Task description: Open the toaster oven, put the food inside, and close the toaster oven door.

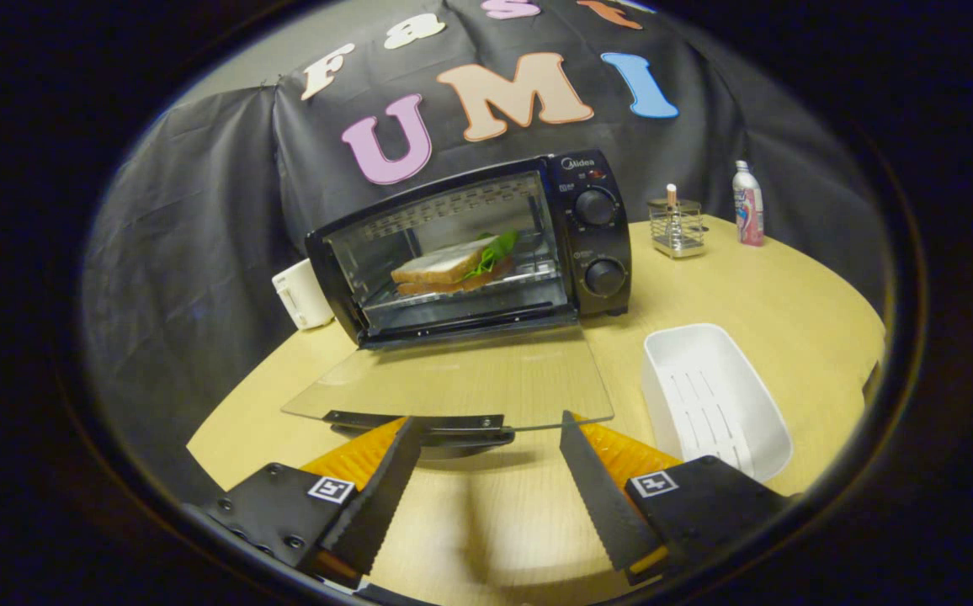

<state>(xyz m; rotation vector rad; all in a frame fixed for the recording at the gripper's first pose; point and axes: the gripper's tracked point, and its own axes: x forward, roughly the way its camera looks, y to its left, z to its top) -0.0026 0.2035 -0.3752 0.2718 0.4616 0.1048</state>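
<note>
Your gripper [486, 425] has its fingers spread wide apart with nothing between them but the front edge of the glass door [453, 379] and its dark handle [428, 425], which sits just ahead of the fingertips. The door of the toaster oven [486, 244] lies folded down flat, almost level with the round wooden table [789, 295], so the handle is the natural thing to catch from below when you lift. The sandwich [453, 265] already rests on the rack inside, with green lettuce showing at its side, so the loading part looks done and closing is likely what remains. The white tray [714, 396] just beside your right finger holds nothing, which fits with it being where the food came from. Beyond the oven, a small wire holder [677, 227] and a bottle [747, 206] stand well apart from your path. Keep the fingers under the handle so the door swings up cleanly.
</note>
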